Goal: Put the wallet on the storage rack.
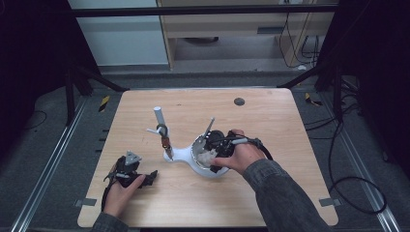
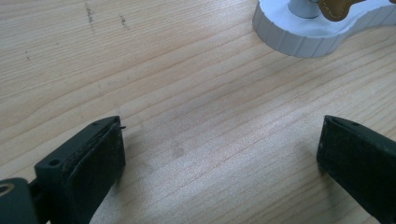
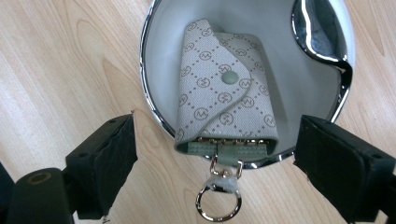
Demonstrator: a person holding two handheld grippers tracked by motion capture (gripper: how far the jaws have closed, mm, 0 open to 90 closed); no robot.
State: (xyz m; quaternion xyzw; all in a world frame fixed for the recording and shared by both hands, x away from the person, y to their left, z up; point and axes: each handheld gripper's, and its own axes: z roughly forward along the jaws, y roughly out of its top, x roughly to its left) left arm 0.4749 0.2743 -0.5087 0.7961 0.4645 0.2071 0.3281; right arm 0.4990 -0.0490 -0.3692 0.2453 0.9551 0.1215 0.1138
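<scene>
Right gripper [image 3: 219,158] hangs over the key pouch [image 3: 224,100] in the white bowl [image 3: 299,79], jaws wide, gripping nothing; left gripper [image 2: 219,154] sits open over the counter [image 2: 187,93].

High view: fixed above the near edge of the table [image 1: 270,116], facing forward and down, far enough to take in the whole top. Left gripper view: low, close over bare wood, facing the white stand [image 2: 299,37] at the top edge. Right gripper view: straight down, very close, into the bowl [image 3: 154,56]. All share stand and wood.
</scene>
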